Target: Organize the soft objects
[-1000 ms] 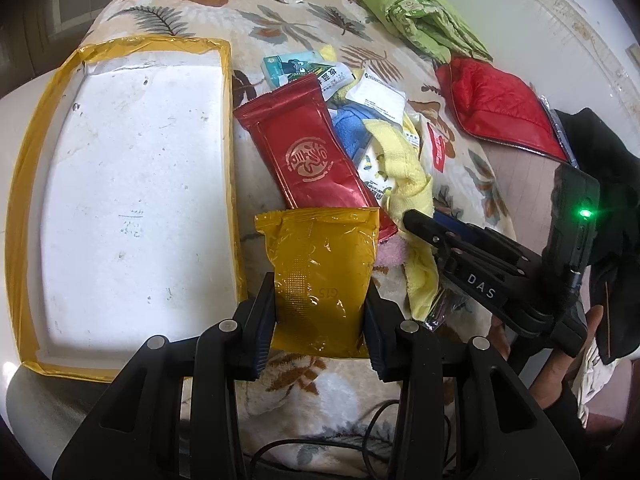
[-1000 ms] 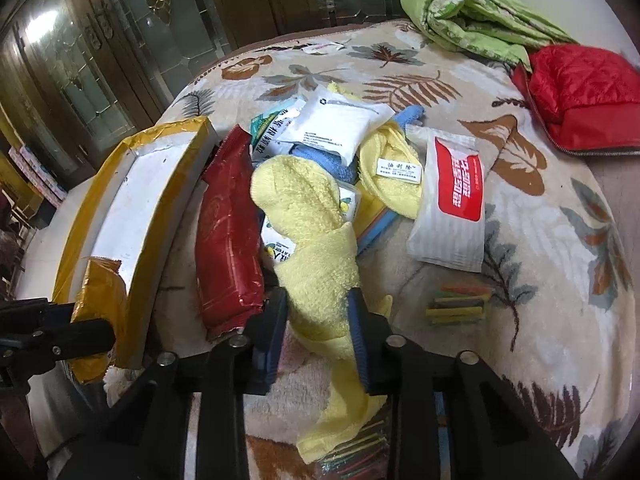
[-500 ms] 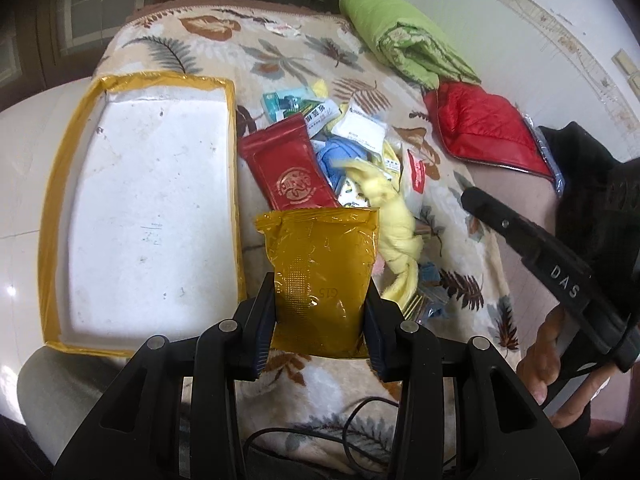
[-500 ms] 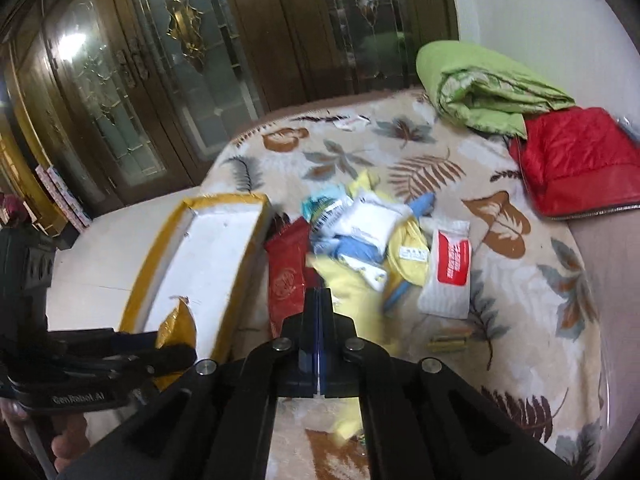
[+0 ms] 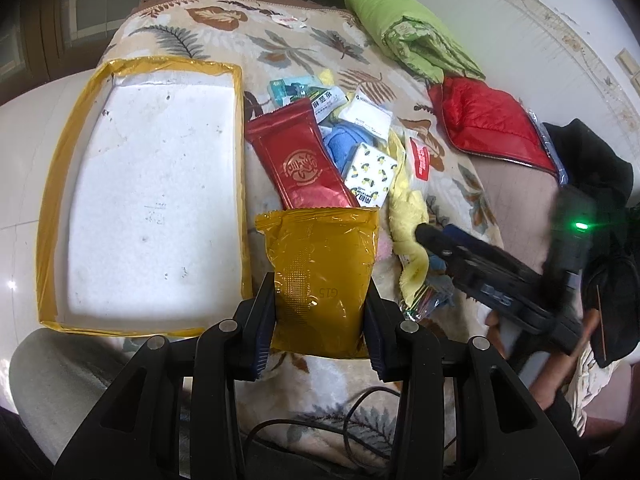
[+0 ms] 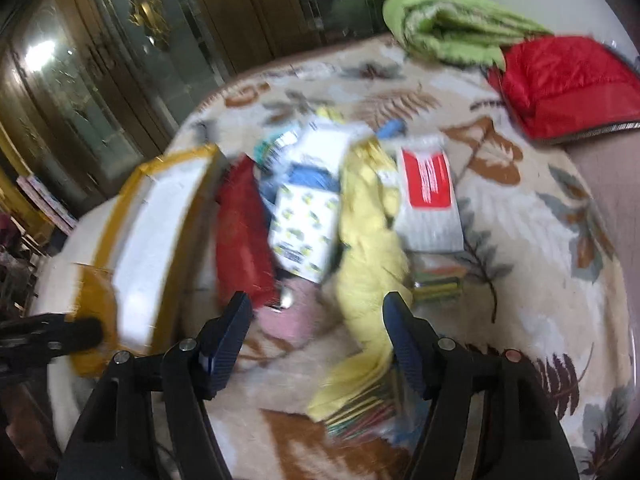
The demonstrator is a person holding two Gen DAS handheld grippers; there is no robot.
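Note:
My left gripper (image 5: 320, 292) is shut on a gold foil pouch (image 5: 320, 264), held upright over the bed beside a white foam tray with a yellow taped rim (image 5: 240, 160). My right gripper (image 6: 317, 304) hangs low over the pile with its jaws opening wide; no pad presses on anything. A yellow towel (image 6: 368, 248) lies loose on the bed under its right finger. Beside the towel lie a red foil pouch (image 6: 240, 232), a lemon-print tissue pack (image 6: 304, 224) and a white pack with a red label (image 6: 430, 196). The right wrist view is blurred.
A rolled green blanket (image 5: 408, 36) and a red quilted cushion (image 5: 492, 120) sit at the far side of the leaf-patterned bed cover. A bag of coloured sticks (image 6: 360, 412) lies under the towel's end. A person's hand and dark clothing are at the right edge.
The right gripper let go of the yellow towel, rose with its jaws shut, then came back down with them wide. The towel now lies further right, uncovering the lemon-print pack. The left gripper still holds the gold pouch.

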